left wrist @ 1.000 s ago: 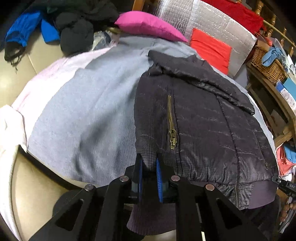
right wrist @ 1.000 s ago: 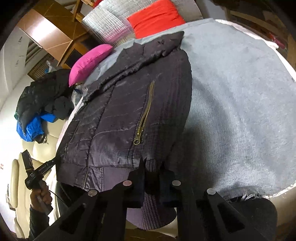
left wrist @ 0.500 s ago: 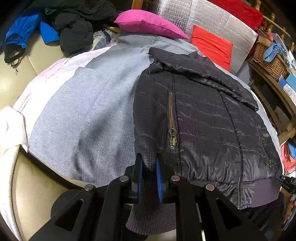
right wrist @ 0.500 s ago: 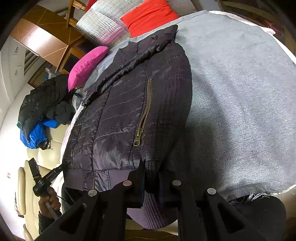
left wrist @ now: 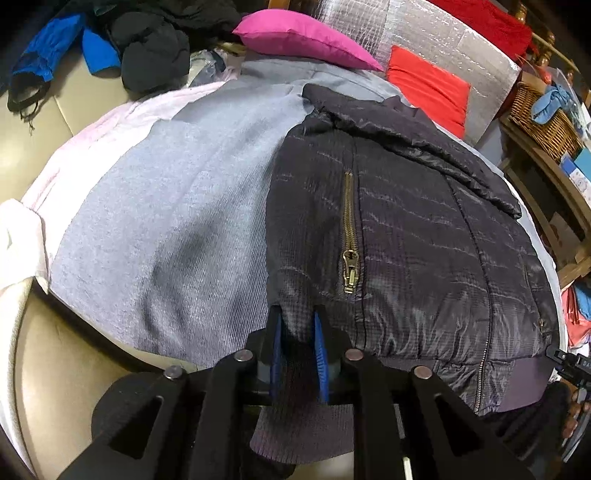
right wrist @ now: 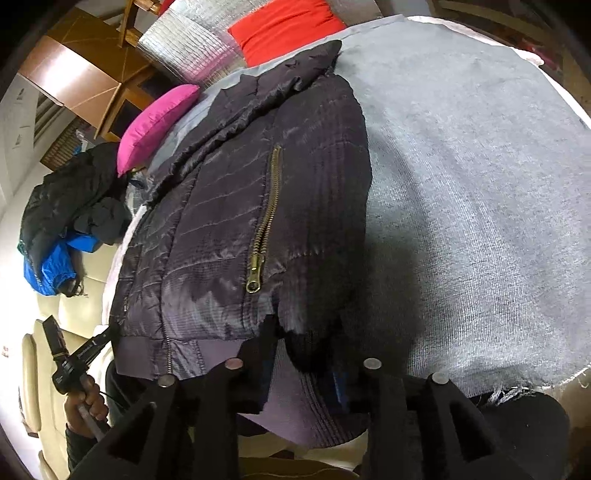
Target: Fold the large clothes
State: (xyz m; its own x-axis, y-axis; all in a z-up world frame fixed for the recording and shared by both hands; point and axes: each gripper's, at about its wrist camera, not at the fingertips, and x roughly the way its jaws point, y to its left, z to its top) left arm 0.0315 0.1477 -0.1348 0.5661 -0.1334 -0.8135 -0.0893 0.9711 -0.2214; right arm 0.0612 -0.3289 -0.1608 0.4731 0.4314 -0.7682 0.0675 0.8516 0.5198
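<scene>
A dark quilted jacket (left wrist: 424, 251) with brass pocket zippers lies spread on a grey cloth (left wrist: 177, 221), collar at the far end. My left gripper (left wrist: 298, 325) is shut on the jacket's near left bottom corner, blue pads pinching the fabric above the ribbed hem (left wrist: 299, 432). In the right wrist view the jacket (right wrist: 236, 221) fills the middle left on the grey cloth (right wrist: 480, 206). My right gripper (right wrist: 304, 332) is shut on the jacket's near right bottom corner, its ribbed hem (right wrist: 295, 410) hanging between the fingers.
A pink pillow (left wrist: 306, 37), a red cushion (left wrist: 428, 85) and a silver quilted pad (left wrist: 436, 33) lie at the far end. Dark and blue clothes (left wrist: 122, 44) are piled far left. A wicker basket (left wrist: 543, 114) stands at right. The sofa edge (left wrist: 55, 369) shows below.
Both grippers still hold the jacket's bottom corners. The jacket has slid slightly toward me, and the right gripper's fold of fabric has bunched more between its fingers.
</scene>
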